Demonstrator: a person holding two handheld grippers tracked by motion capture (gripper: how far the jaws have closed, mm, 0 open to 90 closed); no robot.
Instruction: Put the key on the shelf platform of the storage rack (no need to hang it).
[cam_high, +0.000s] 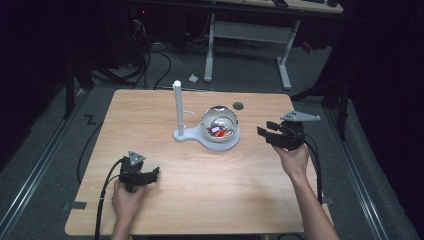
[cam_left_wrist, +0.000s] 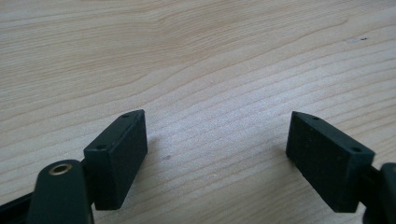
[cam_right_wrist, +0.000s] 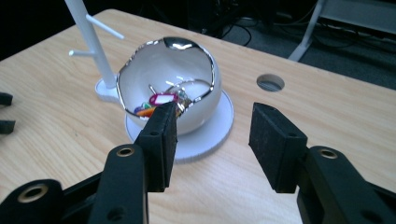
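A shiny round bowl (cam_high: 222, 120) (cam_right_wrist: 168, 65) sits on the disc of a white stand (cam_high: 187, 134) (cam_right_wrist: 210, 135) near the table's middle. Keys with pink and orange tags (cam_high: 216, 130) (cam_right_wrist: 161, 99) lie inside it. The stand's white post (cam_high: 177, 107) (cam_right_wrist: 91, 42) rises to the left of the bowl, with thin pegs sticking out. My right gripper (cam_high: 265, 128) (cam_right_wrist: 215, 109) hovers open just right of the bowl, jaws pointing at it, nothing between them. My left gripper (cam_high: 156, 173) (cam_left_wrist: 215, 119) rests open low over bare wood at the front left.
A round cable hole (cam_high: 238, 105) (cam_right_wrist: 270, 82) is cut in the wooden table (cam_high: 200, 200) behind the bowl. Beyond the far edge stand a white desk frame (cam_high: 285, 60) and floor cables (cam_high: 150, 55). Each gripper trails a black cable toward the front edge.
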